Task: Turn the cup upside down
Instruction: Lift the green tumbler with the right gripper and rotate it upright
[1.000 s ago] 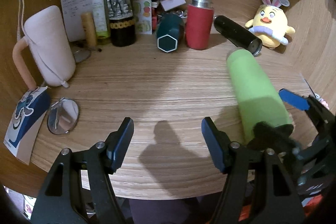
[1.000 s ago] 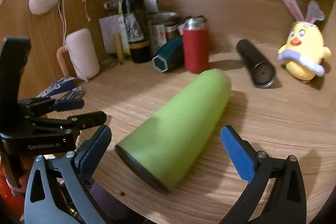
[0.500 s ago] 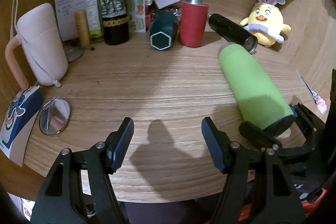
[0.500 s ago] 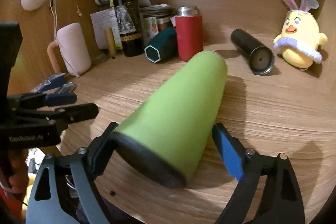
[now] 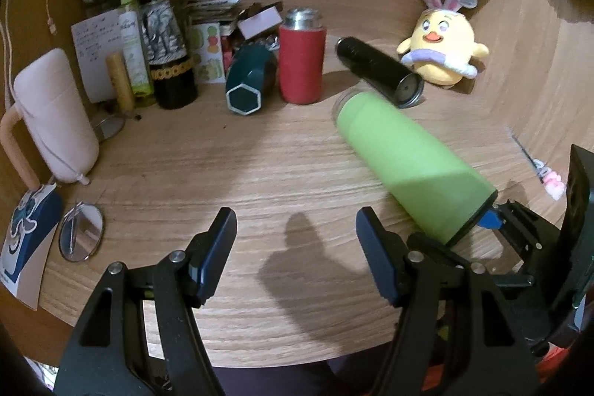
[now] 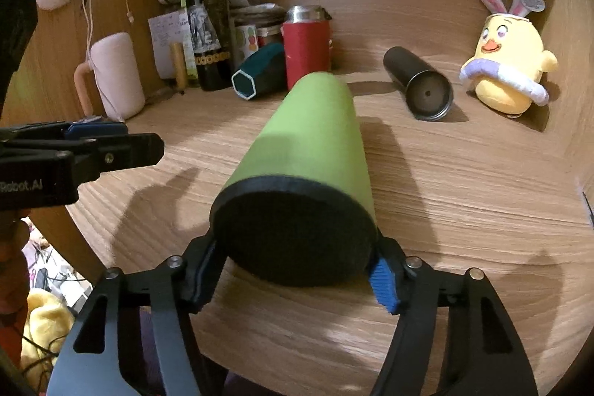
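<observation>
We count one tall lime-green cup with a black base [image 6: 308,151], lying at frame centre on the wooden desk [image 6: 464,180], pinched at its base by our right gripper [image 6: 293,279]. Our left gripper [image 5: 297,247] hovers spread, holding nothing.

Both fisheye views are dim and warm-toned, with black vignette at every corner and straight edges bowing outward toward the rim. Light falls from above and behind the cameras, brightest on the wooden table [image 5: 260,166] around the centre. In the left wrist view the left gripper [image 5: 297,247] throws a dark, soft-edged shadow at 6 o'clock. The green cup [image 6: 315,136] looks smeared along its edges in both views and casts a shadow toward 3 o'clock in the right wrist view. The wall at 3 o'clock in the left view is streaked with motion blur.
</observation>
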The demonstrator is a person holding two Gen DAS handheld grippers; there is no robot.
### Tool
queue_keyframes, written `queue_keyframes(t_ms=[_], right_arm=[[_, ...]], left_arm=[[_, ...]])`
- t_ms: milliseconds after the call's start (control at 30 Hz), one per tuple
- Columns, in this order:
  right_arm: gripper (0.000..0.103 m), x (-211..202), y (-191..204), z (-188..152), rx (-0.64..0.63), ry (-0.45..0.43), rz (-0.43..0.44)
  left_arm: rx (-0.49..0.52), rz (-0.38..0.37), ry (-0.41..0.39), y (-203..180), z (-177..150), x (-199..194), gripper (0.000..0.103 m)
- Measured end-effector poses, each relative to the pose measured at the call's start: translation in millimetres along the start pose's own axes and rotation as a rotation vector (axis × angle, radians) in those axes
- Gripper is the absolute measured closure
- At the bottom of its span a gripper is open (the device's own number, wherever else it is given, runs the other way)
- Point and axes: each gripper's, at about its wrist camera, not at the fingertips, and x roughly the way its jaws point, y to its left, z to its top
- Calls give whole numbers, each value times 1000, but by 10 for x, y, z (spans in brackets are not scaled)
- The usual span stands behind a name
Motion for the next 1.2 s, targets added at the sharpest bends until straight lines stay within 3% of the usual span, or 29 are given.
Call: queue_keyframes(t_ms=[200, 467, 633, 1200], right_arm=[[43, -306, -46, 159, -27, -100, -32], [44, -560, 52, 353, -65, -197, -37], [45, -622, 122, 422, -76, -227, -21], [45, -423, 54, 891, -64, -252, 47]], left_arm=[[26, -47, -65, -132, 127, -211, 36], [70, -199, -172, -344, 382, -598, 35], [93, -276, -198, -470, 517, -674, 31], [15, -292, -164, -231, 1018, -355, 30]])
